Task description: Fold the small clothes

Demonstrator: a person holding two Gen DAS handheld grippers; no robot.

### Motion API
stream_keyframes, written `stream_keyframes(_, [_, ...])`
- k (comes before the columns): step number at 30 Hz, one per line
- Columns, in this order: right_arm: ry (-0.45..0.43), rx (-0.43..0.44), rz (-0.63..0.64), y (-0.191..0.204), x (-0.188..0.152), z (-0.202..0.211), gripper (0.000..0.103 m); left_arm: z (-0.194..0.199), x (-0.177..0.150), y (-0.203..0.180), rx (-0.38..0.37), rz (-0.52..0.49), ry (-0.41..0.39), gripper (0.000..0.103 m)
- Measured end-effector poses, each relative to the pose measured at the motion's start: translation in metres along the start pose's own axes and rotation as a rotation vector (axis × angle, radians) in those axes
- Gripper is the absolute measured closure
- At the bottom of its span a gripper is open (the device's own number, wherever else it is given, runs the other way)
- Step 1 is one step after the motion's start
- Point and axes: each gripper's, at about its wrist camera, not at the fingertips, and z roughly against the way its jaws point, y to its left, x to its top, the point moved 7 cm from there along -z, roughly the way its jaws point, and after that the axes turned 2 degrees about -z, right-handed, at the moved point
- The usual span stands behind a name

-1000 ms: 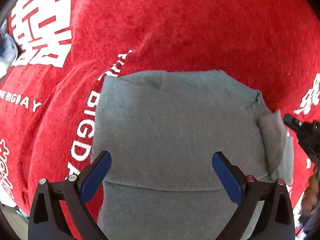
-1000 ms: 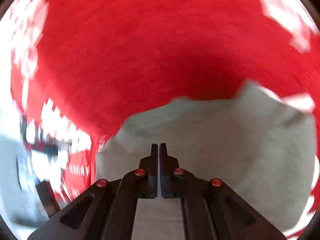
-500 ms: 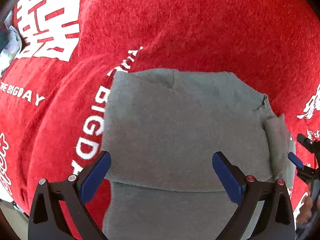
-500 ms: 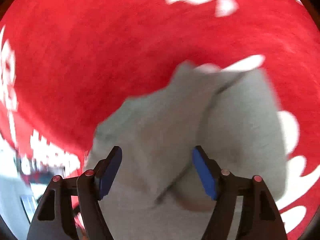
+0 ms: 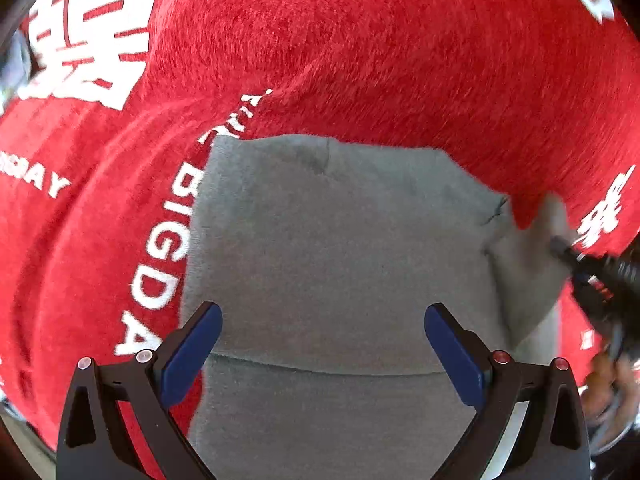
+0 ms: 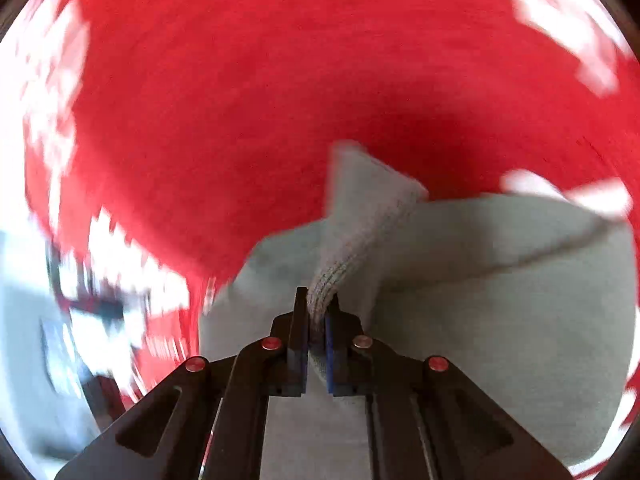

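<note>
A small grey knit garment (image 5: 332, 240) lies flat on a red cloth with white lettering (image 5: 360, 48). My left gripper (image 5: 322, 340) hovers open above its near part, blue pads wide apart with nothing between them. At the garment's right edge my right gripper (image 5: 560, 246) reaches in and pulls a grey flap (image 5: 528, 264) outward. In the right wrist view my right gripper (image 6: 317, 316) is shut on a ribbed grey cuff (image 6: 360, 232), which rises in a fold from the garment (image 6: 500, 300).
The red cloth (image 6: 240, 100) covers the whole surface around the garment. A blurred pale area with dark shapes (image 6: 60, 340) shows past the cloth's left edge in the right wrist view. A hand (image 5: 608, 384) holds the right gripper at lower right.
My right gripper opened over the garment's right edge, then shut on the ribbed cuff and drew it up and outward. The left gripper stayed open over the garment.
</note>
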Motion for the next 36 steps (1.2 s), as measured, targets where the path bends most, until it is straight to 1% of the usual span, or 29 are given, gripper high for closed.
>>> stream_keyframes(2, [0.065,-0.022,0.187,0.037,-0.022,-0.016,0.096,0.001,0.004,0.0,-0.077,0.04,0.01,0.001])
stream_keyframes(4, [0.127,-0.055,0.31,0.057,-0.045,-0.032,0.094,0.0,0.005,0.0,-0.119,0.059,0.016,0.001])
stream_keyframes(5, [0.171,-0.081,0.382,0.064,-0.063,-0.044,0.092,-0.001,0.006,-0.001,-0.136,0.064,0.02,0.001])
stream_keyframes(7, [0.243,-0.128,0.451,0.066,-0.091,-0.059,0.09,-0.007,0.005,-0.002,-0.161,0.076,0.038,0.001])
stream_keyframes(8, [0.271,-0.157,0.469,0.065,-0.103,-0.065,0.087,-0.011,0.004,-0.003,-0.176,0.085,0.052,0.001])
stream_keyframes(9, [0.285,-0.161,0.466,0.062,-0.111,-0.063,0.075,-0.014,0.003,-0.004,-0.188,0.092,0.063,0.001])
stream_keyframes(10, [0.29,-0.161,0.447,0.057,-0.117,-0.058,0.053,-0.018,0.002,-0.005,-0.193,0.098,0.075,0.001])
stream_keyframes(11, [0.287,-0.153,0.412,0.052,-0.12,-0.053,0.043,-0.022,0.001,-0.006,-0.192,0.096,0.084,0.001])
stream_keyframes(12, [0.277,-0.134,0.358,0.043,-0.122,-0.041,0.04,-0.025,-0.001,-0.009,-0.189,0.091,0.091,0.001])
stream_keyframes(13, [0.272,-0.127,0.323,0.036,-0.122,-0.034,0.04,-0.028,-0.002,-0.012,-0.184,0.082,0.099,0.001])
stream_keyframes(16, [0.243,-0.132,0.126,-0.01,-0.122,-0.002,0.04,-0.033,-0.005,-0.025,-0.178,0.049,0.12,0.001])
stream_keyframes(17, [0.229,-0.135,0.023,-0.033,-0.122,0.013,0.04,-0.036,-0.006,-0.028,-0.174,0.038,0.128,0.001])
stream_keyframes(19, [0.196,-0.133,-0.147,-0.068,-0.125,0.033,0.04,-0.041,-0.008,-0.037,-0.157,0.009,0.141,0.001])
stream_keyframes(20, [0.167,-0.127,-0.249,-0.089,-0.128,0.044,0.04,-0.042,-0.008,-0.041,-0.152,-0.003,0.145,0.001])
stream_keyframes(22, [0.112,-0.112,-0.384,-0.12,-0.13,0.063,0.04,-0.045,-0.007,-0.051,-0.154,-0.019,0.155,0.001])
stream_keyframes(23, [0.075,-0.095,-0.46,-0.135,-0.129,0.071,0.04,-0.046,-0.006,-0.054,-0.149,-0.023,0.158,0.003])
stream_keyframes(24, [0.05,-0.076,-0.507,-0.144,-0.127,0.074,0.04,-0.047,-0.005,-0.058,-0.143,-0.032,0.159,0.016])
stream_keyframes(25, [0.026,-0.054,-0.549,-0.153,-0.124,0.077,0.04,-0.049,-0.005,-0.063,-0.138,-0.046,0.167,0.026])
stream_keyframes(26, [-0.002,-0.024,-0.593,-0.159,-0.121,0.079,0.041,-0.051,-0.005,-0.064,-0.125,-0.06,0.178,0.049])
stream_keyframes(27, [-0.02,-0.014,-0.611,-0.163,-0.118,0.08,0.06,-0.053,-0.005,-0.066,-0.103,-0.076,0.186,0.081])
stream_keyframes(28, [-0.028,-0.027,-0.61,-0.165,-0.116,0.08,0.097,-0.054,-0.005,-0.068,-0.105,-0.088,0.198,0.087])
stream_keyframes(29, [-0.025,-0.054,-0.593,-0.166,-0.112,0.08,0.097,-0.052,-0.006,-0.068,-0.111,-0.088,0.194,0.087])
stream_keyframes(30, [-0.027,-0.068,-0.573,-0.169,-0.108,0.085,0.097,-0.045,-0.005,-0.07,-0.119,-0.094,0.17,0.087])
stream_keyframes(33, [-0.02,-0.086,-0.474,-0.158,-0.107,0.089,0.097,-0.027,-0.01,-0.07,-0.135,-0.122,0.133,0.087])
stream_keyframes(35, [-0.003,-0.122,-0.422,-0.157,-0.11,0.088,0.097,-0.022,-0.016,-0.066,-0.138,-0.135,0.135,0.087])
stream_keyframes(36, [0.011,-0.138,-0.407,-0.163,-0.113,0.09,0.097,-0.025,-0.021,-0.065,-0.12,-0.151,0.145,0.087])
